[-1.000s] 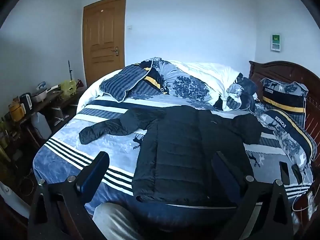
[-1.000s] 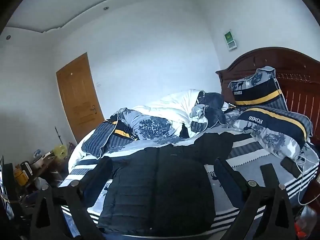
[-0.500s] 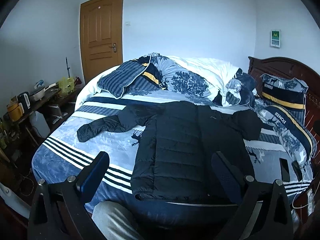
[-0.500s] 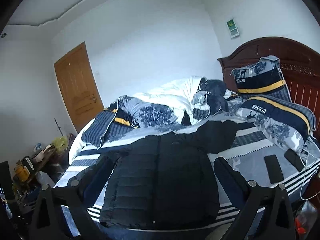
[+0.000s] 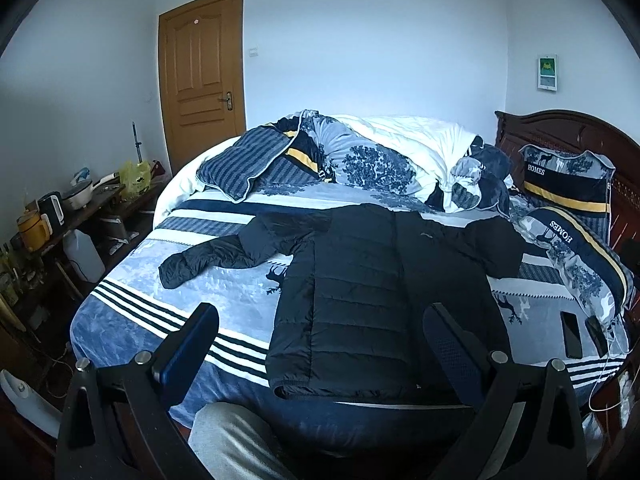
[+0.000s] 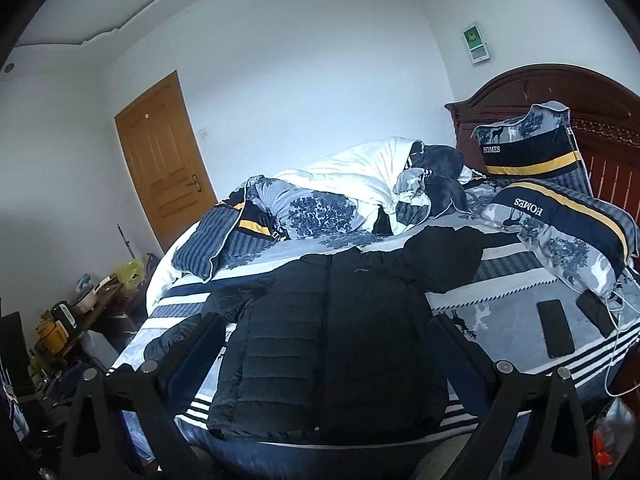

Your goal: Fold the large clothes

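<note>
Garment: black puffer jacket [image 5: 384, 296] lies front-up and spread flat on the bed [image 5: 200, 304], hem at the near edge, collar toward 12 o'clock.
Sleeves: left sleeve [image 5: 224, 254] stretches out toward 9 o'clock in the left wrist view; the other sleeve [image 6: 444, 258] lies bunched toward 1 o'clock in the right wrist view.
Left gripper [image 5: 320, 344]: jaws wide apart, nothing between them — held above the near edge, clear of the cloth.
Right gripper [image 6: 324, 344]: jaws likewise wide apart and empty, over the hem.
Stage: judged to be the very start; no fold is made yet.
Step in hand: approach for a first grasp, probably a sleeve or side edge.
Method advised: pinch through both layers of padding near the shoulder seam and the hem on one side, lift just enough to clear, then lay inward along a straight line.
Hazards: slick quilted fabric may slip from the pads; two phones [image 6: 554, 334] and a cable [image 6: 618, 334] lie at 3 o'clock — keep the sweep away from them.
</note>
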`<state>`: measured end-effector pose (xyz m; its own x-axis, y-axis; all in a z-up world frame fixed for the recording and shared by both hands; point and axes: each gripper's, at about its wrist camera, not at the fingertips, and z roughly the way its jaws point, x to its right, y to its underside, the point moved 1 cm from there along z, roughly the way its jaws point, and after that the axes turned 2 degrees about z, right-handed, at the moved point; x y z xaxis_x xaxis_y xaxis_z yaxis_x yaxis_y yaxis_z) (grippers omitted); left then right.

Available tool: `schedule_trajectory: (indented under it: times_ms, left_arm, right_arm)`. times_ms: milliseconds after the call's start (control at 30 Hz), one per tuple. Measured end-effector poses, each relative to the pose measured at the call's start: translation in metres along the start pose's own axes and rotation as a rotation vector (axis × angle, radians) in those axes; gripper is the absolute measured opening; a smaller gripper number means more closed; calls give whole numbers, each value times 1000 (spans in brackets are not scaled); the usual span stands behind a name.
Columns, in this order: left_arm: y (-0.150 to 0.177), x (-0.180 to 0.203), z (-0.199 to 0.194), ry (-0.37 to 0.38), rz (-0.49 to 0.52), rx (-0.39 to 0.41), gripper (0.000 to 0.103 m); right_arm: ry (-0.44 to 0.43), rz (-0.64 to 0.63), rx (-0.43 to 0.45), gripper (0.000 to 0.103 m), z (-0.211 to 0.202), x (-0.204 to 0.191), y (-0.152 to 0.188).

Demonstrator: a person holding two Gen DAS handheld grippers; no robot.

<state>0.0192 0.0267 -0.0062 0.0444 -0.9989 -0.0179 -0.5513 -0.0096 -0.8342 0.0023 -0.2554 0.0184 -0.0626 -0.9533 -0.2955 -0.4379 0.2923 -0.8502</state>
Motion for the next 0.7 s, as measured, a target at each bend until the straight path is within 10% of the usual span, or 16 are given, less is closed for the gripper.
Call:
schedule_trajectory:
  times_ms: [700]
  left_arm:
    - [4,-4,-3,-9,0,0,102]
  right_arm:
    - [1,-4,-5,102,-8,-2,0]
